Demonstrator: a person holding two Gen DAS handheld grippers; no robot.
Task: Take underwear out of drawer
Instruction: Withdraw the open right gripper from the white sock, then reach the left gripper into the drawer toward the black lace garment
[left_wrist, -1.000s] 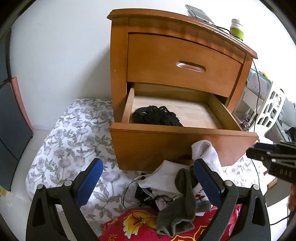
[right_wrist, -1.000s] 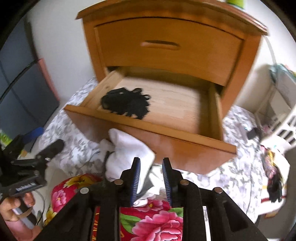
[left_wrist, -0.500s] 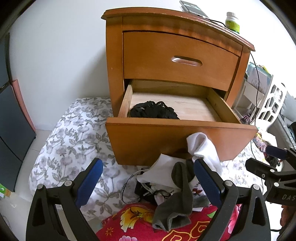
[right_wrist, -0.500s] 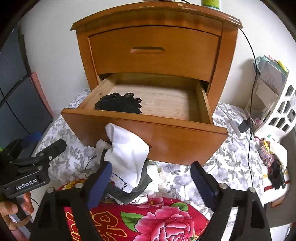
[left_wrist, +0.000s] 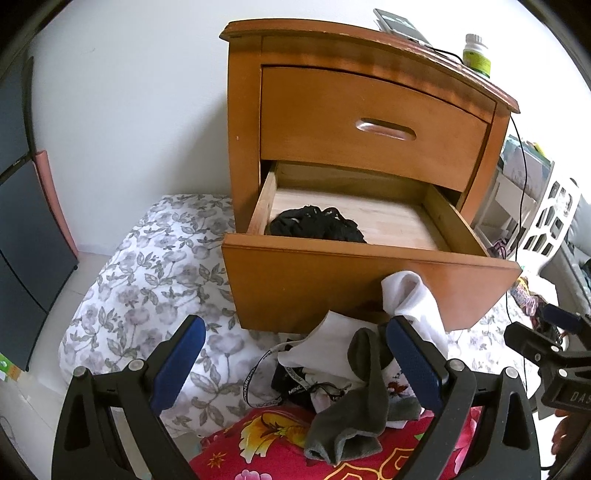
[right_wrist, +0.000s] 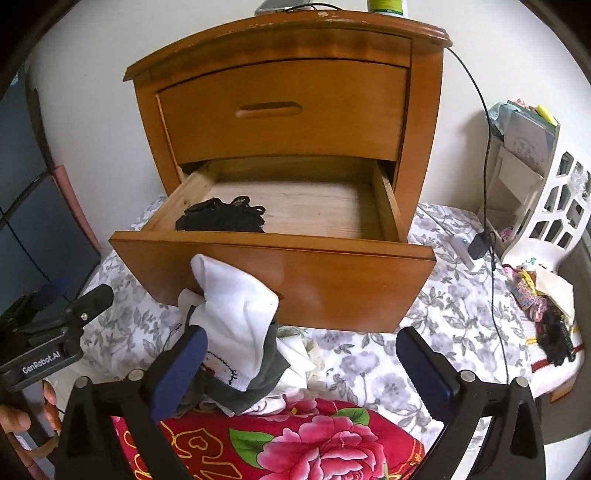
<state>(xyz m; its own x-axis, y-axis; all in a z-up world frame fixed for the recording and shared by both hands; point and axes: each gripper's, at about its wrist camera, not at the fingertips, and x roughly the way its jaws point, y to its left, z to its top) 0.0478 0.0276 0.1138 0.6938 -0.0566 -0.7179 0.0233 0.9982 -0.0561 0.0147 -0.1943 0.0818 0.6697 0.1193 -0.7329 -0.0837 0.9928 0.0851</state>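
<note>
- The pile of socks and clothes (right_wrist: 240, 332) lies heaped before the open drawer (right_wrist: 273, 280), between you and it.
- "GenRobot.AI" reads on your left gripper (left_wrist: 295, 362).
- Your right gripper (right_wrist: 306, 373) is opening wide, gripping nothing; your left gapes empty too.
- The black underwear (left_wrist: 317, 225) lies in the drawer's left side.

Floral sheet (right_wrist: 373, 365) carries wooden nightstand (right_wrist: 295, 122), w/ red flower blanket (right_wrist: 295, 439) in front and clothes pile (left_wrist: 351, 373) on it.
</note>
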